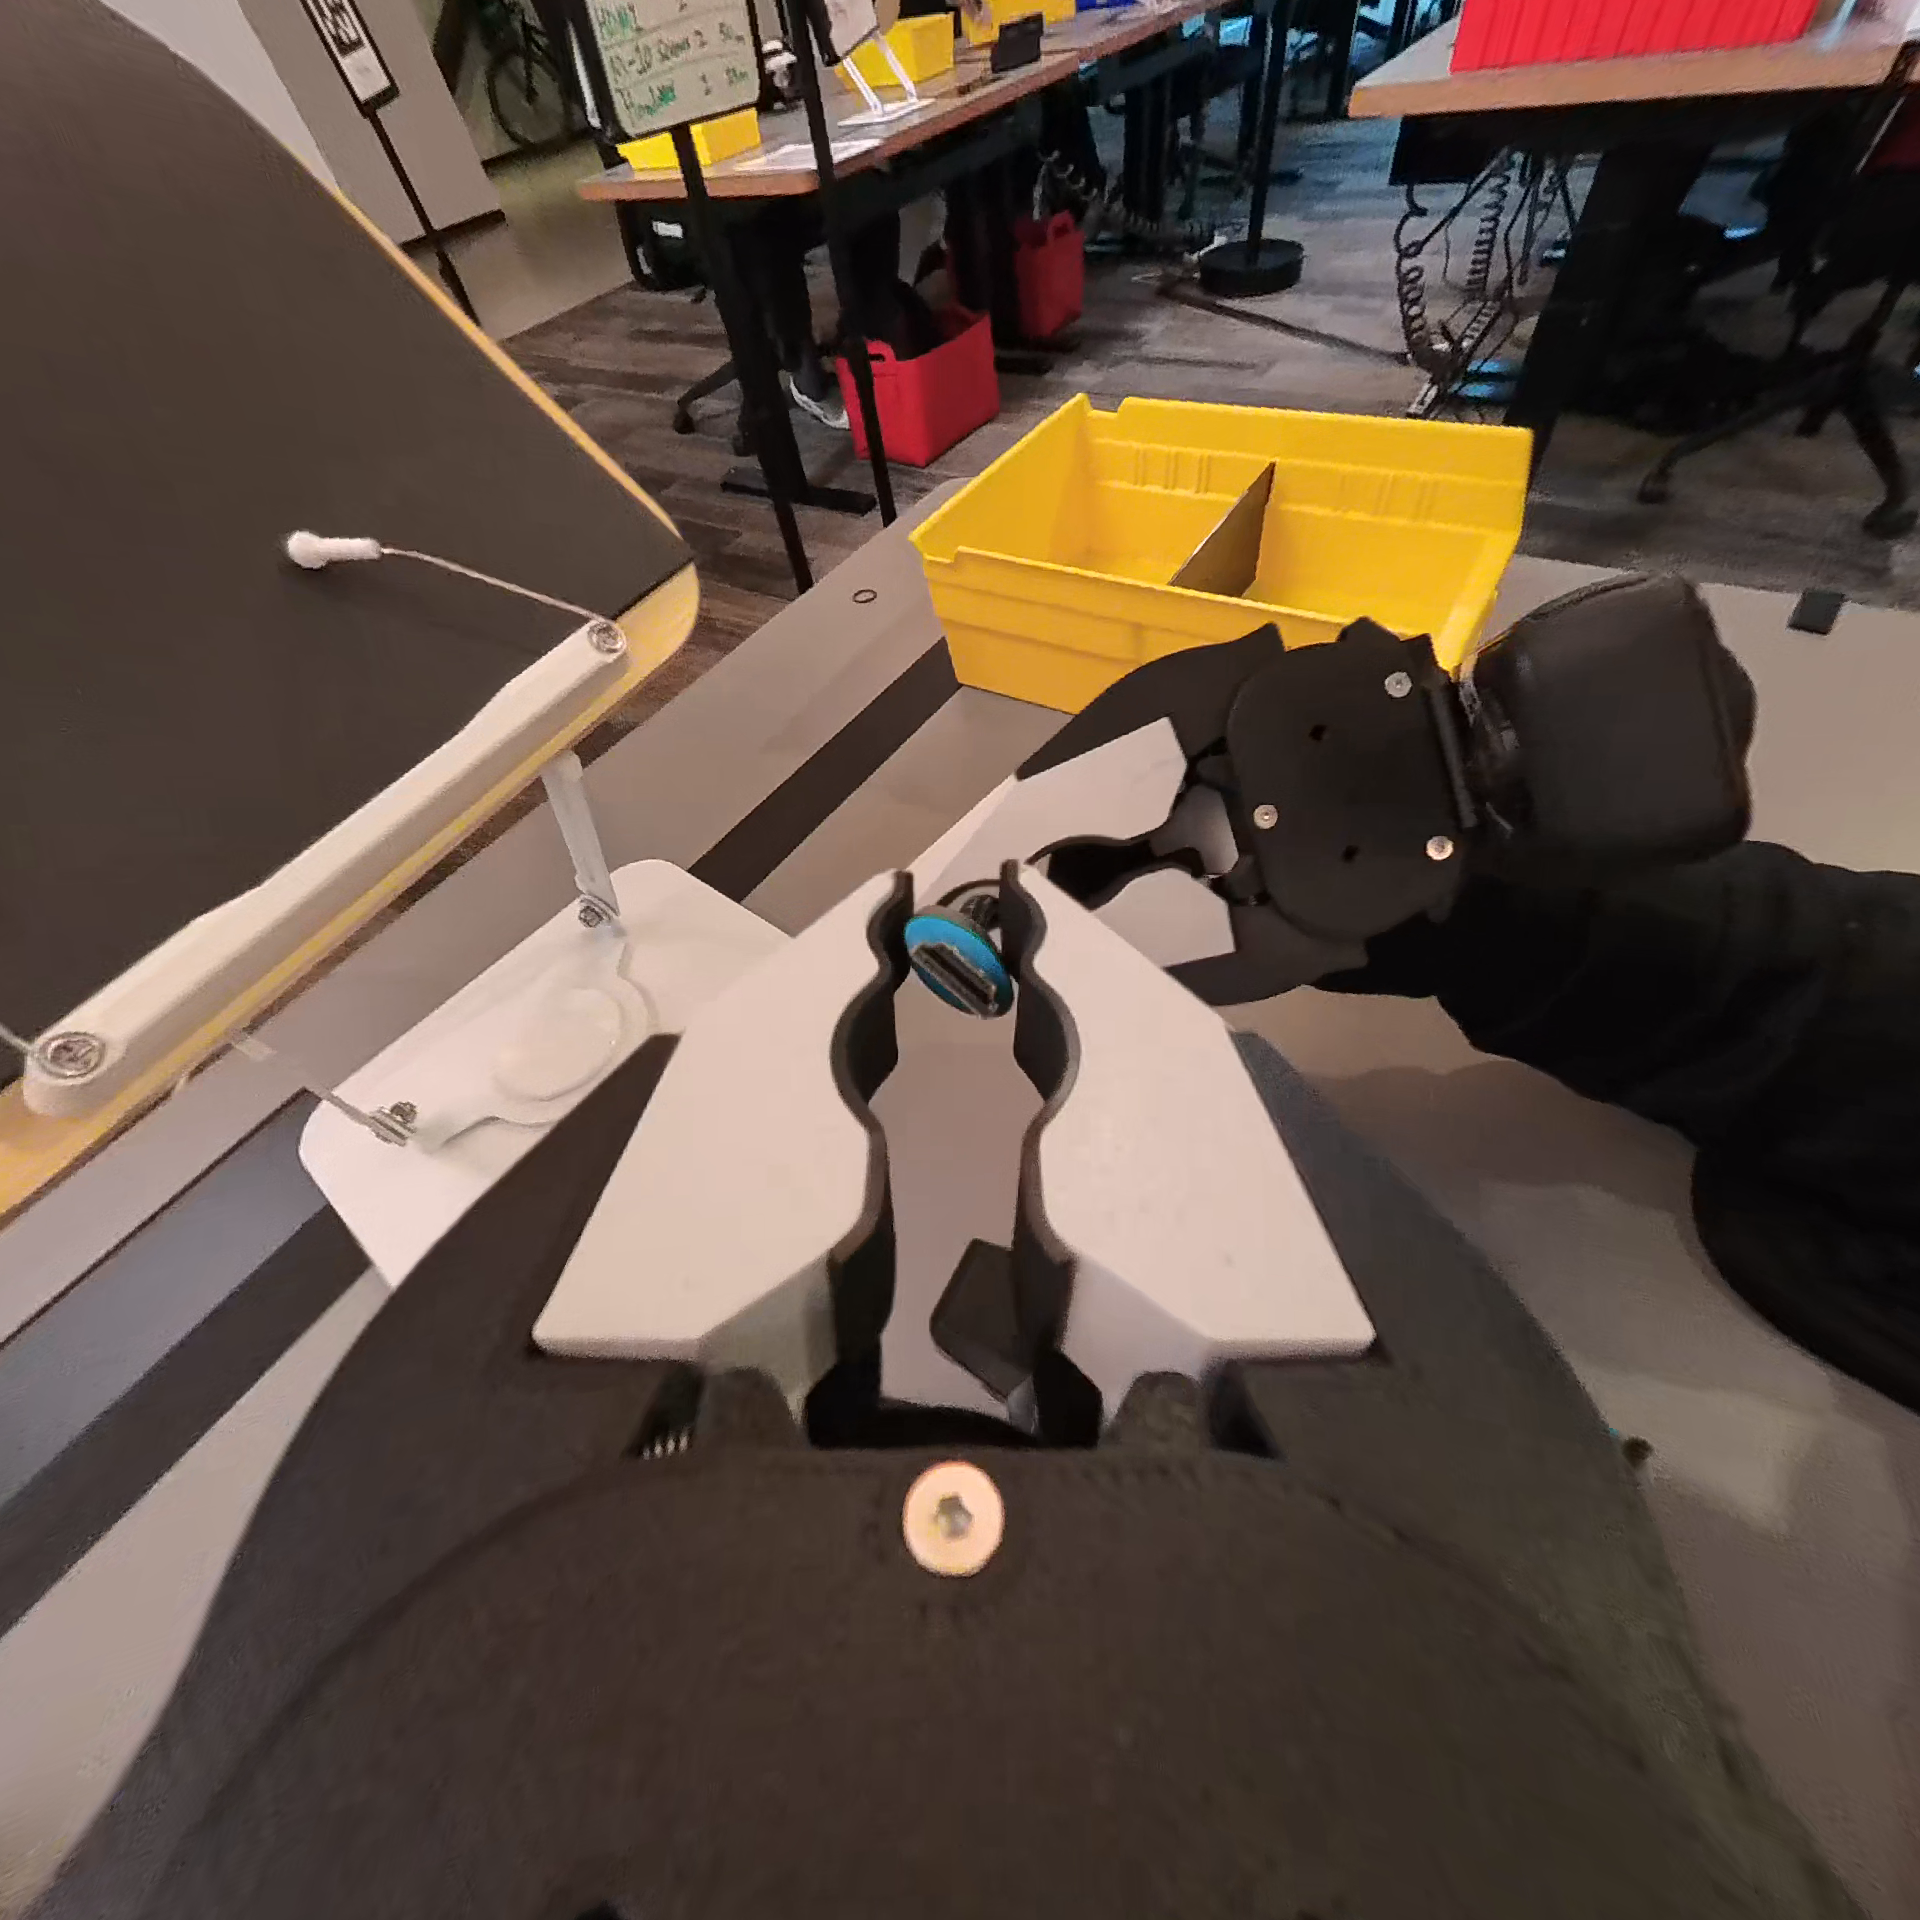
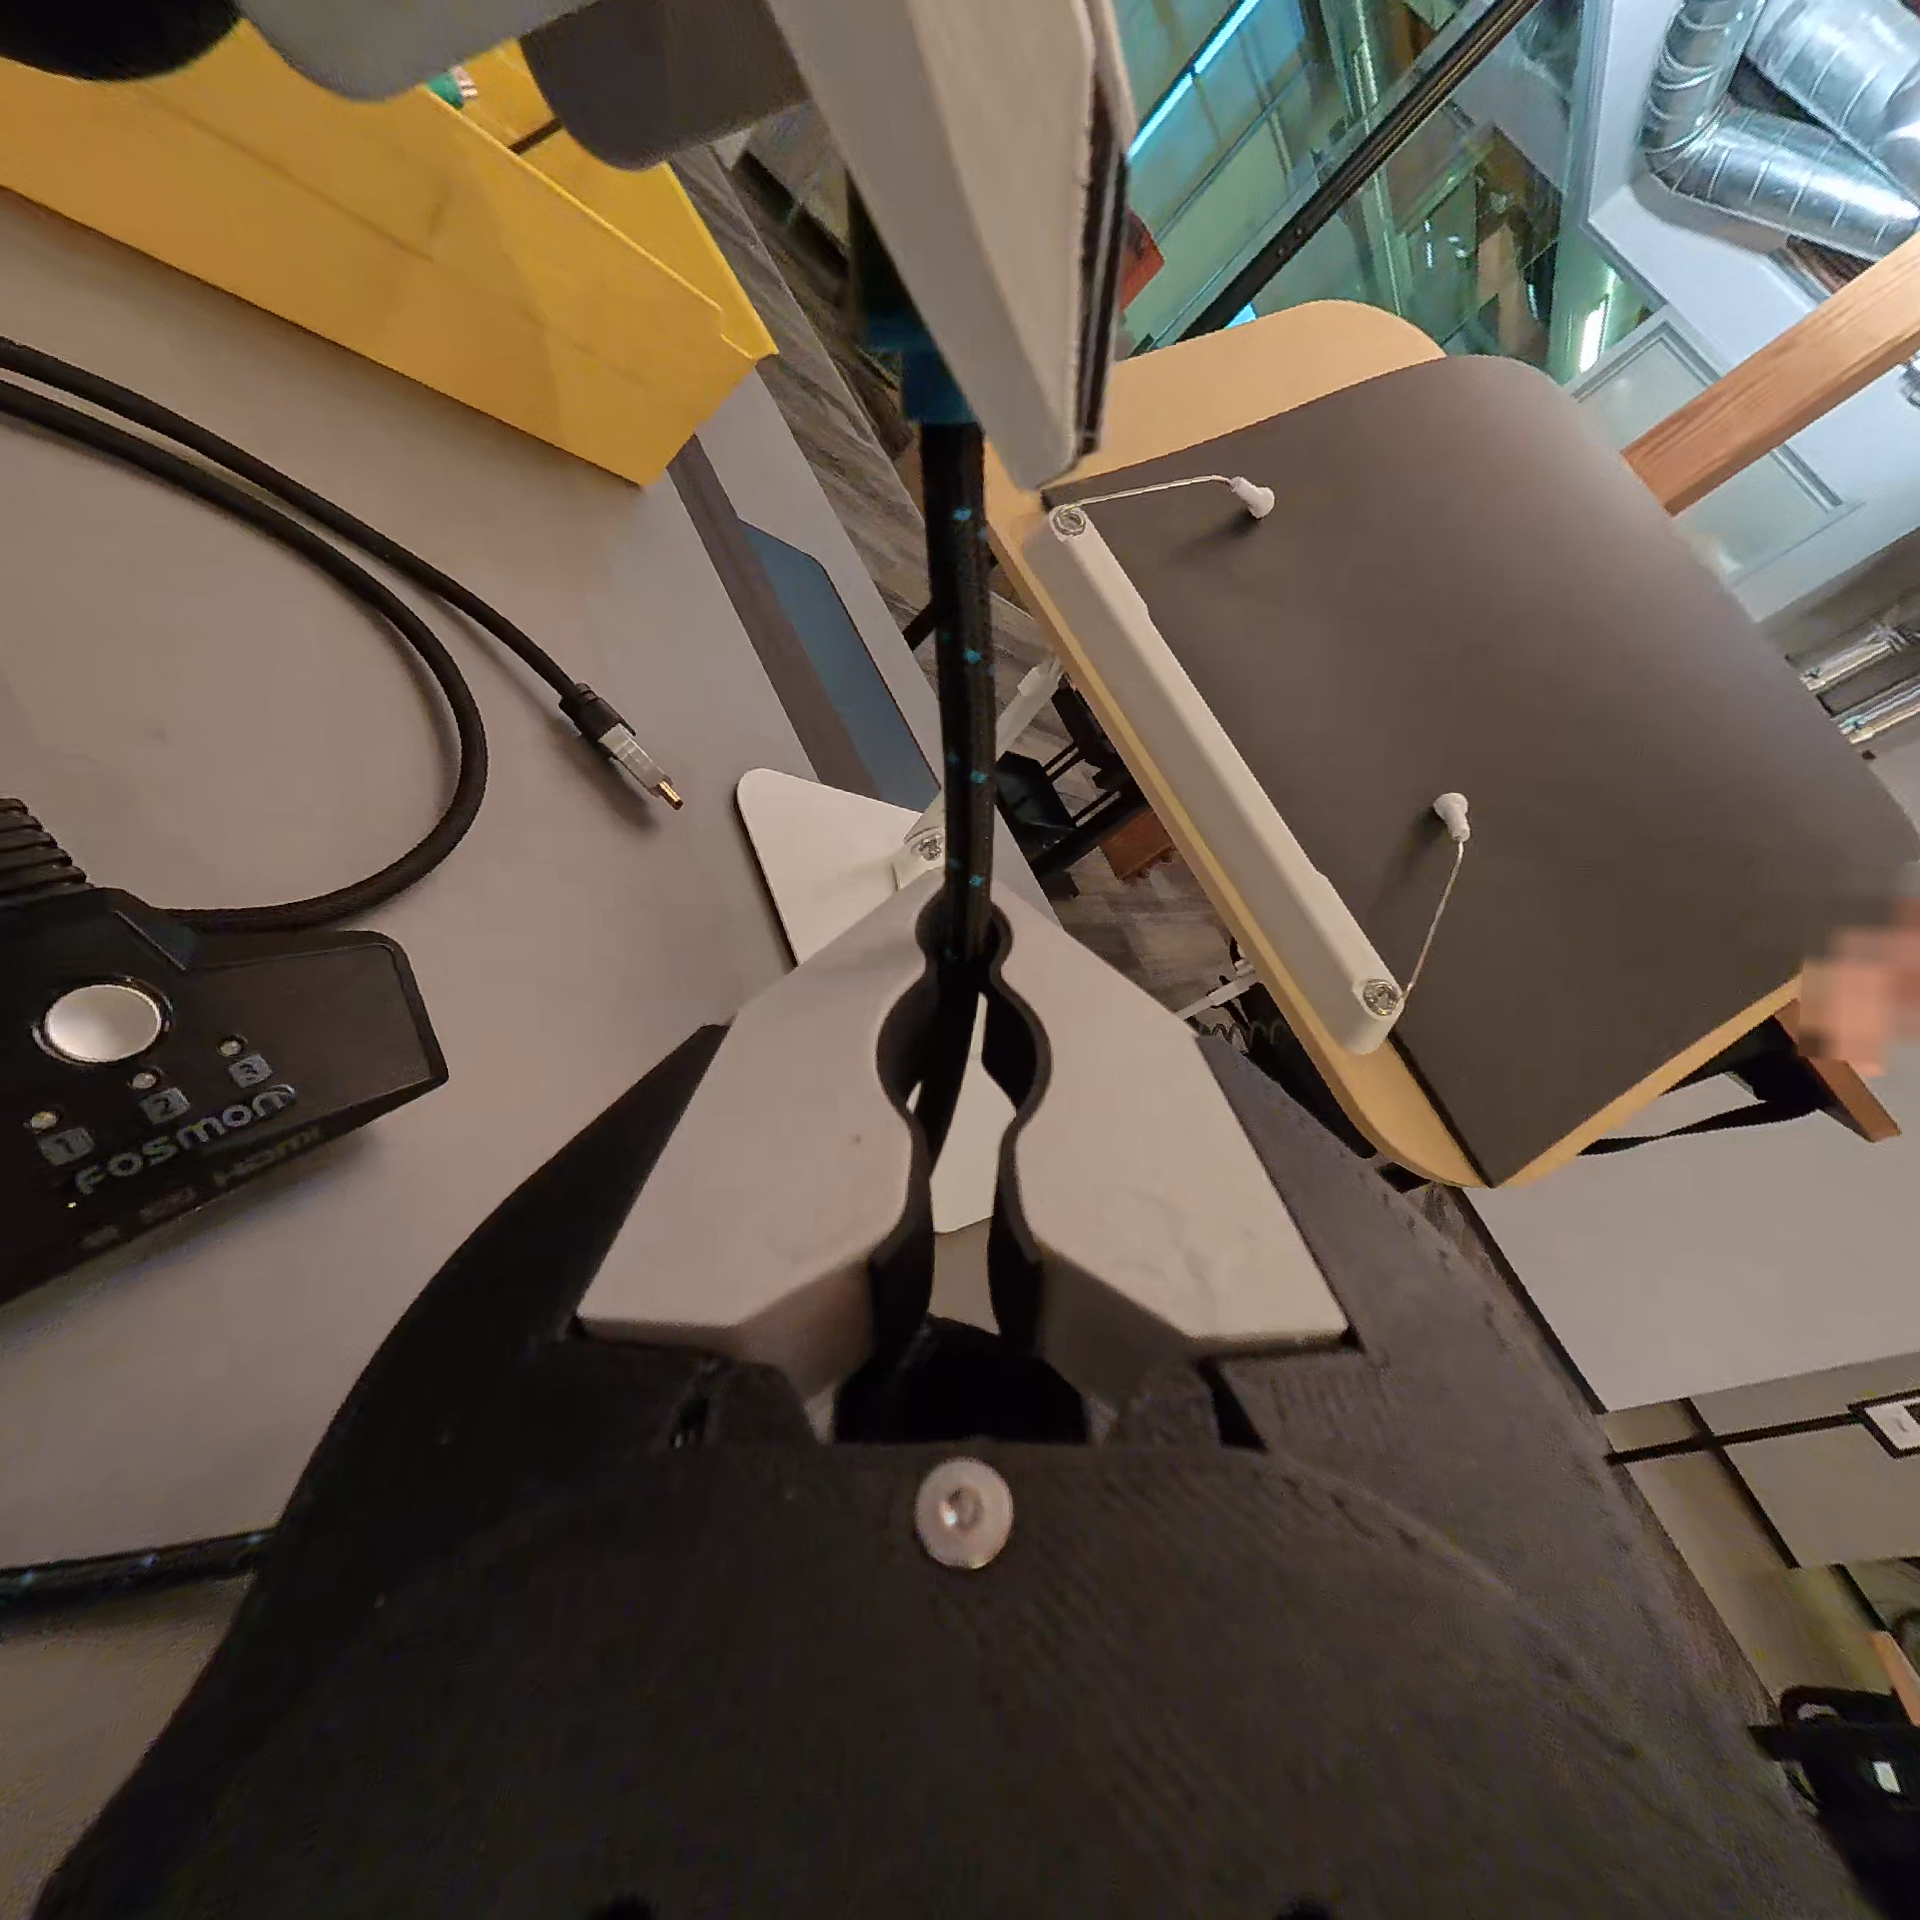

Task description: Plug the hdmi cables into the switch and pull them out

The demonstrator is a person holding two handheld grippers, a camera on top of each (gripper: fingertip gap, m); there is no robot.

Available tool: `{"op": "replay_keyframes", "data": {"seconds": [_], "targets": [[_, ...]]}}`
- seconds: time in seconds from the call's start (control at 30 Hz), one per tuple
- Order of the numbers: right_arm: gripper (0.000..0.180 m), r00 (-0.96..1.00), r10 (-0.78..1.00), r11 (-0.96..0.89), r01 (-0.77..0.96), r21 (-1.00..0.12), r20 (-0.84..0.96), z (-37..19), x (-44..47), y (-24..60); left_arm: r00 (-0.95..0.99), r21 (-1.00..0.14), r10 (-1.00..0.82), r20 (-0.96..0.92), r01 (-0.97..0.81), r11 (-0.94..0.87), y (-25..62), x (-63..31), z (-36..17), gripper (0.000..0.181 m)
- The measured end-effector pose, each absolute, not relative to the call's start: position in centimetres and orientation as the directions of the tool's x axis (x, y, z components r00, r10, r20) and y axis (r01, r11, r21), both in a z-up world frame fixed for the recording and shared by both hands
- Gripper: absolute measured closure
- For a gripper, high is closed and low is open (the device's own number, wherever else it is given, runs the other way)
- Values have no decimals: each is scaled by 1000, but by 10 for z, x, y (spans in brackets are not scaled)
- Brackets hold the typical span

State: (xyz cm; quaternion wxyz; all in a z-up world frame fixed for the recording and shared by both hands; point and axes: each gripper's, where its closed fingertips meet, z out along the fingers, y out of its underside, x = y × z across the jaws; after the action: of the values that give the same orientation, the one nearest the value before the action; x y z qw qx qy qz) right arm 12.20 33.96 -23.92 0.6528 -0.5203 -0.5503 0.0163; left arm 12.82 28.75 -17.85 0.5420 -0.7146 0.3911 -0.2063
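Observation:
My left gripper [image 1: 956,896] is shut on the blue HDMI plug [image 1: 957,966], with the plug's metal end facing the camera. The plug's black braided cable [image 2: 961,665] runs from the plug [image 2: 902,353] down to my right gripper [image 2: 961,930], which is shut on the cable just behind the plug. The right gripper's black body [image 1: 1340,790] sits close to the right of the left fingertips. The black HDMI switch [image 2: 197,1060] lies on the grey table at the left of the right wrist view. A second black cable with a silver plug [image 2: 629,750] lies loose beside it.
A yellow bin [image 1: 1226,540] stands at the table's far edge, and also shows in the right wrist view [image 2: 416,260]. A tilted black board on a white stand [image 1: 260,468] rises on the left, close to both grippers. Other desks and red bins stand beyond. Tip to tip, the grippers are about 8 cm apart. About 15 cm separates my right fingertips from the black HDMI switch [image 2: 197,1060].

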Motion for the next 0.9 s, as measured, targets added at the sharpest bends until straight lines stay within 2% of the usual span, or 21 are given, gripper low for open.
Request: {"op": "replay_keyframes", "data": {"seconds": [0.1, 0.2, 0.27, 0.5, 0.6, 0.77, 0.9], "targets": [[178, 385, 617, 461, 529, -712, 686, -240, 119, 338, 608, -946, -790, -80, -297, -133, 288, 127, -179, 167], [155, 340, 685, 462, 483, -744, 645, -246, 113, 330, 622, -956, -783, -6, -232, -177, 293, 122, -181, 169], [146, 296, 704, 478, 475, -739, 646, -252, 111, 326, 619, -962, -782, 72, -164, -218, 296, 120, -183, 169], [142, 230, 708, 517, 476, -711, 668, -256, 107, 317, 573, -929, -753, 323, 41, -367, 307, 117, -210, 171], [140, 209, 694, 542, 478, -691, 689, -257, 103, 313, 558, -917, -746, 364, 75, -392, 310, 120, -219, 171], [146, 214, 671, 550, 499, -670, 710, -257, 100, 314, 523, -905, -751, 403, 103, -413, 310, 128, -226, 171], [174, 229, 675, 519, 528, -672, 701, -260, 104, 320, 501, -899, -758, 418, 108, -424, 309, 131, -230, 171]]}}
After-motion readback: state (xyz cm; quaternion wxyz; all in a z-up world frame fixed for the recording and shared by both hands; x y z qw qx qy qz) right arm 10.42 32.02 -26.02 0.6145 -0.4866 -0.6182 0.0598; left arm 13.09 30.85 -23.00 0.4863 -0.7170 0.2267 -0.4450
